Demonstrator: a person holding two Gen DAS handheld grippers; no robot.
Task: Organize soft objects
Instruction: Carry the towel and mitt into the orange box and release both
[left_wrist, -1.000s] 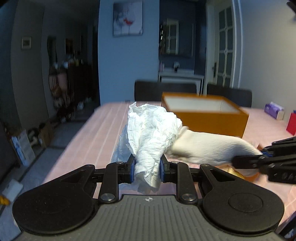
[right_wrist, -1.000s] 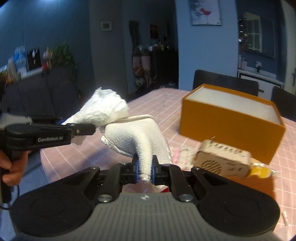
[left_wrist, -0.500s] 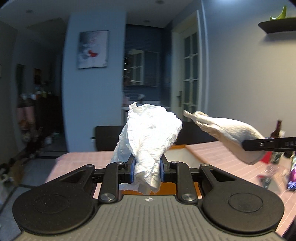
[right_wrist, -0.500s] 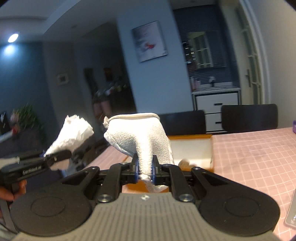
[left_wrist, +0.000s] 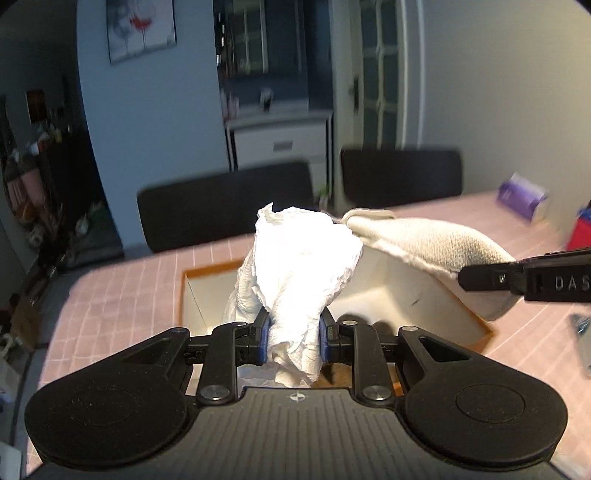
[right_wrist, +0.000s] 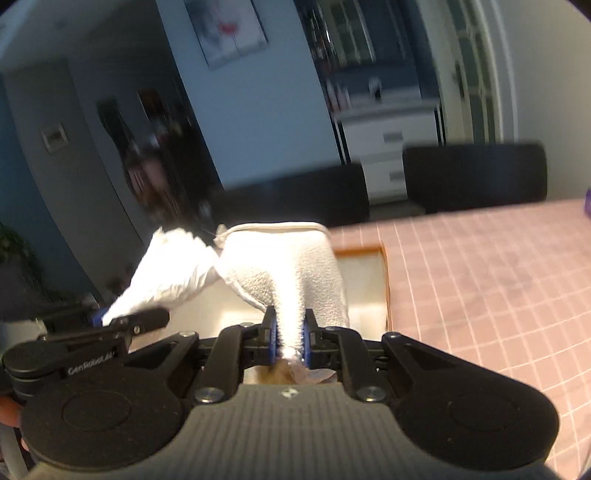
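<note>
Orange box (left_wrist: 476, 325) open, interior seemingly bare; above it left gripper (left_wrist: 293, 341) pinches crumpled tissue (left_wrist: 303, 273); right gripper (right_wrist: 289, 343) pinches white towel (right_wrist: 288, 273).

Only two bits of lettering are legible. "GenRobot.AI" is printed in white on the side of the left gripper (right_wrist: 127, 320), off to the left of the right one's jaws. "DAS", cut off at the frame edge, sits on the right gripper (left_wrist: 480, 278), right of the left one's jaws.
</note>
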